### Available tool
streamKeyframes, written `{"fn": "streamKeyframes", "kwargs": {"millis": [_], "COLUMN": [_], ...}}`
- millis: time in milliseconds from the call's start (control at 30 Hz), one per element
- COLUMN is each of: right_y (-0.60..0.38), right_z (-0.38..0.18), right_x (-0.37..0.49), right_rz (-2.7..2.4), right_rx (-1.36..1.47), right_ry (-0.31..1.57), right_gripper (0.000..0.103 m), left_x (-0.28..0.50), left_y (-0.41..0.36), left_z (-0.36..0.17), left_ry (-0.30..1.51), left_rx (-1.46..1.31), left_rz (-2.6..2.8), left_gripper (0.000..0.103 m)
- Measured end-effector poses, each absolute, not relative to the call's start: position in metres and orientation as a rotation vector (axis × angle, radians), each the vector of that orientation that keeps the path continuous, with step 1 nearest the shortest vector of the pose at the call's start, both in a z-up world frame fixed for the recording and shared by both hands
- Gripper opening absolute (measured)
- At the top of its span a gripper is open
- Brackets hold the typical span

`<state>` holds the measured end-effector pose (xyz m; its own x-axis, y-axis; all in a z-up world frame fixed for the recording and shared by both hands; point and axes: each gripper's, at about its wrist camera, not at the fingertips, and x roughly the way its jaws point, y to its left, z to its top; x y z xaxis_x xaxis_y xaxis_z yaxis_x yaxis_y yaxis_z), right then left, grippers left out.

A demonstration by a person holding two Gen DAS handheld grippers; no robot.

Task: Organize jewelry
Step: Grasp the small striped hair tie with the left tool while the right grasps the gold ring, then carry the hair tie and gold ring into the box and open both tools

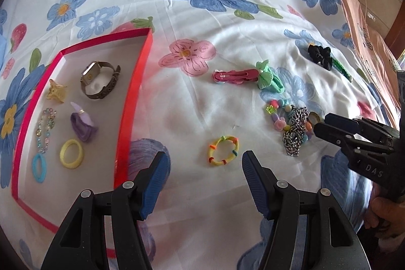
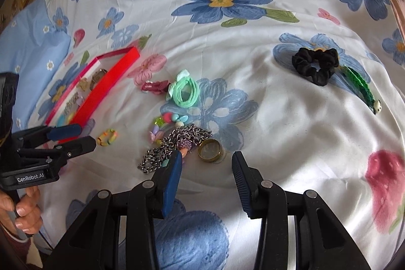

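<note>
1. Progress: roughly halfway, my estimate. The red tray (image 1: 131, 98) already holds six pieces: wristwatch (image 1: 100, 80), gold star clip (image 1: 57, 90), beaded bracelet (image 1: 46, 129), purple scrunchie (image 1: 82, 124), yellow hair ring (image 1: 71, 153), blue hair ring (image 1: 39, 167).
2. Still loose on the bedsheet (image 1: 227, 24): multicolour hair tie (image 1: 223, 150), pink hair clip (image 1: 236, 76), mint green hair tie (image 1: 269, 79), colourful bead bracelet (image 1: 278, 115), silver chain (image 1: 293, 136), gold round case (image 2: 211, 151), black scrunchie (image 2: 315, 65), green braided strap (image 2: 359, 82).
3. Chain, bead bracelet and gold case lie in one touching heap; the chain drapes over the beads. Likely the fiddliest pick.
4. Left gripper (image 1: 205, 181): jaws spread wide, nothing in them, just right of the tray's near corner. The multicolour hair tie lies between and just beyond the fingertips, so it's probably the next pick.
5. Right gripper (image 2: 206, 179): jaws wide apart, nothing held, right above the heap. Left fingertip overlaps the chain's edge in its own view; contact unclear. Gold case sits just ahead, between the tips.
6. Surface: soft white sheet, printed blue flowers and strawberries, wrinkled and uneven. Small items may sink or drag on it.
7. Room: little visible. Pink patterned bedding (image 1: 367, 42) along the right edge, light blue fabric (image 2: 33, 47) at left.
</note>
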<state>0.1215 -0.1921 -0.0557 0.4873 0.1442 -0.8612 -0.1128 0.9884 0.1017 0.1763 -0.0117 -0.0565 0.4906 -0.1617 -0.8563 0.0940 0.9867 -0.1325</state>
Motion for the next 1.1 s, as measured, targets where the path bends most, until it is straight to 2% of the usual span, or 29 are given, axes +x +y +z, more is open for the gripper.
{"fn": "streamKeyframes", "kwargs": {"millis": [100, 167, 200, 233, 300, 367, 1100], "right_y": [-0.186, -0.184, -0.183, -0.183, -0.183, -0.184, -0.122], "right_z": [-0.064, -0.066, -0.067, -0.067, -0.068, -0.066, -0.021], "right_x": [0.126, 0.128, 0.128, 0.128, 0.128, 0.127, 0.111], "right_rz": [0.157, 0.153, 0.151, 0.147, 0.149, 0.150, 0.332], "right_rx": [-0.005, -0.020, -0.026, -0.031, -0.029, -0.026, 0.031], "right_ry": [1.058, 1.054, 1.054, 1.054, 1.050, 1.045, 0.977], "right_gripper": [0.040, 0.032, 0.028, 0.023, 0.023, 0.023, 0.023], "left_x": [0.185, 0.188, 0.190, 0.191, 0.192, 0.193, 0.118], "left_y": [-0.016, -0.017, -0.018, -0.019, -0.018, -0.017, 0.053], "left_z": [-0.067, -0.073, -0.074, -0.075, -0.077, -0.077, -0.017], "left_ry": [1.068, 1.074, 1.072, 1.069, 1.070, 1.068, 0.934], "left_rx": [-0.067, -0.065, -0.061, -0.059, -0.065, -0.078, -0.214], "left_rz": [-0.165, -0.166, -0.165, -0.168, -0.180, -0.189, -0.142], "left_gripper": [0.059, 0.055, 0.047, 0.034, 0.014, 0.005, 0.004]}}
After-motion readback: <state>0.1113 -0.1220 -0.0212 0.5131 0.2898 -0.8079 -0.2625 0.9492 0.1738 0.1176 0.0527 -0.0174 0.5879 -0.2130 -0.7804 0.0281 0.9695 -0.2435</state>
